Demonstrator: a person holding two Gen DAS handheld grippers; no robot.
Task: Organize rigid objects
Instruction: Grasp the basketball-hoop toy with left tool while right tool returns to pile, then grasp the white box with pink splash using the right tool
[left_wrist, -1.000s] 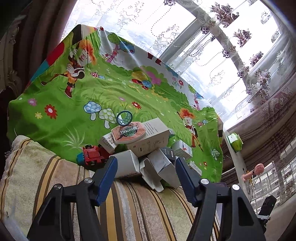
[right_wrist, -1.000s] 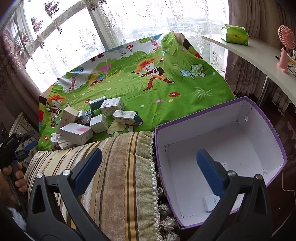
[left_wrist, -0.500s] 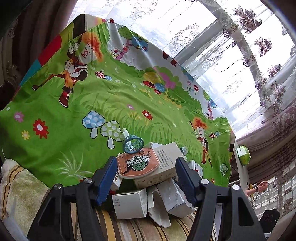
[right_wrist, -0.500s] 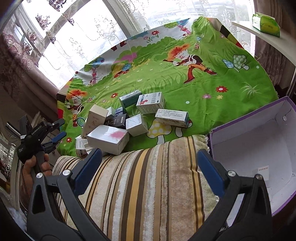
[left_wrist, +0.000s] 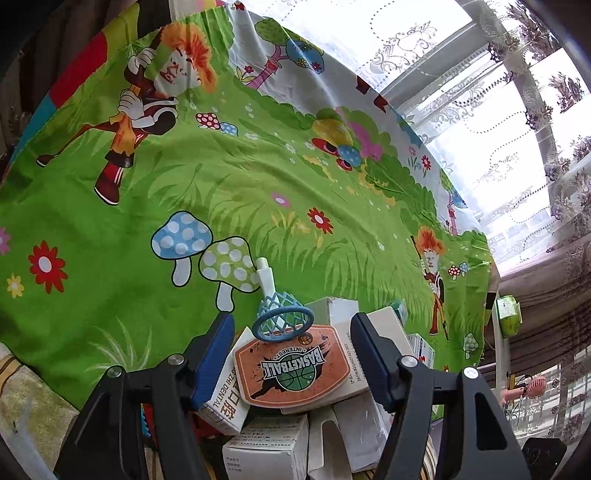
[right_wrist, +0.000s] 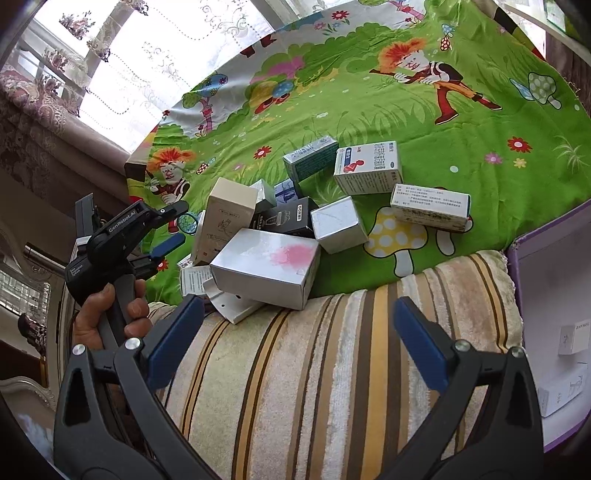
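A toy basketball backboard, orange with a blue hoop, lies on top of a pile of small cartons. My left gripper is open, its blue pads on either side of the backboard without touching it. In the right wrist view the same pile of boxes sits on the green cartoon cloth. The left gripper shows there, held by a hand at the pile's left end. My right gripper is open and empty over the striped towel, short of the pile.
A purple-rimmed white box with a few small cartons inside stands at the right edge. A red toy lies under the left finger. Lace-curtained windows lie behind. A green pack sits on a ledge.
My left gripper has moved forward over the pile until its pads flank the backboard. My right gripper has swung left, away from the purple box toward the boxes.
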